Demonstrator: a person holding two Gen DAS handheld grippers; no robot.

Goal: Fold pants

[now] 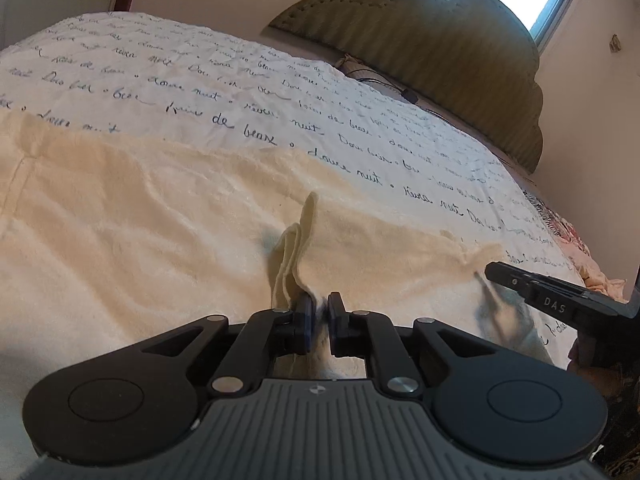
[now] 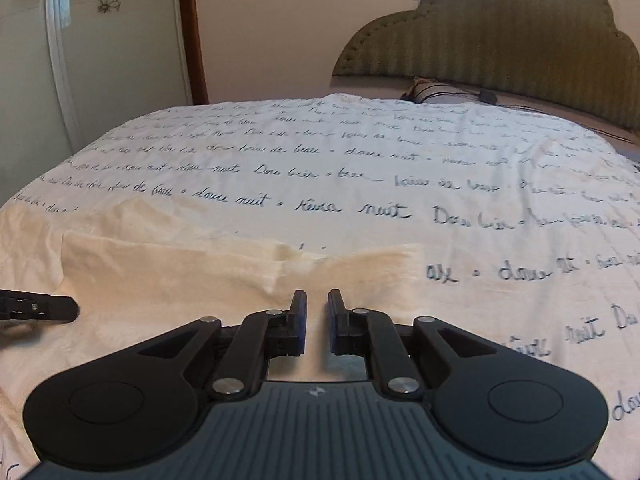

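Note:
Cream fleece pants point(image 1: 140, 220) lie spread across the near part of the bed, also seen in the right wrist view as the pants point(image 2: 180, 272). My left gripper point(image 1: 319, 312) sits low over them, its jaws open by a narrow gap. An upright fold of the fabric point(image 1: 292, 264) leans against the left pad, not pinched. My right gripper point(image 2: 317, 308) hovers over the pants' edge, jaws shut with nothing between them. One of its fingers point(image 1: 520, 280) shows at the right, beside the pants' bunched end point(image 1: 468, 258). A left finger point(image 2: 60, 308) shows at the far left.
The bed wears a white spread with blue script point(image 2: 360, 160). A padded green headboard point(image 1: 440, 60) stands behind it, with a cable and plug point(image 1: 408, 94) at its foot. Pink cloth point(image 1: 576, 248) lies at the bed's right edge. A wardrobe door point(image 2: 80, 60) stands to the left.

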